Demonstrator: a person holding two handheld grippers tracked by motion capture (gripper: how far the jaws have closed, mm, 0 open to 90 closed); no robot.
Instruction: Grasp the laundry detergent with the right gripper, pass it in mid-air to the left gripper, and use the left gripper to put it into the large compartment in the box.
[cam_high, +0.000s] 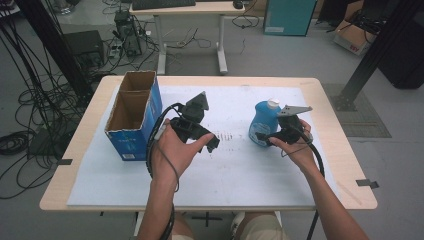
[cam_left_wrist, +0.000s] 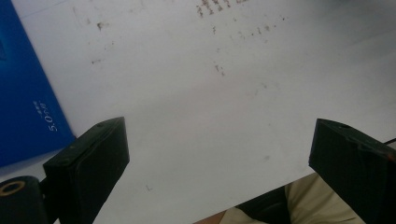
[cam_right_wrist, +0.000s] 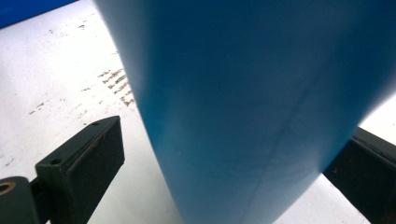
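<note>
Our right gripper (cam_high: 270, 136) has its jaws wide around the upright blue bottle (cam_high: 264, 122), apparently not yet touching. Our left gripper (cam_high: 206, 141) gapes empty, well apart, nearer the box (cam_high: 131, 116).

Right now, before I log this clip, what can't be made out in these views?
- Inside of the open cardboard box: high view, its own walls hide the bottom.
- Blue bottle: right gripper view, cut off by the frame edges; any label unseen.
- Right gripper: whether the far jaw touches the bottle, hidden behind it.
- Print on the box: left gripper view, mostly too small.
</note>
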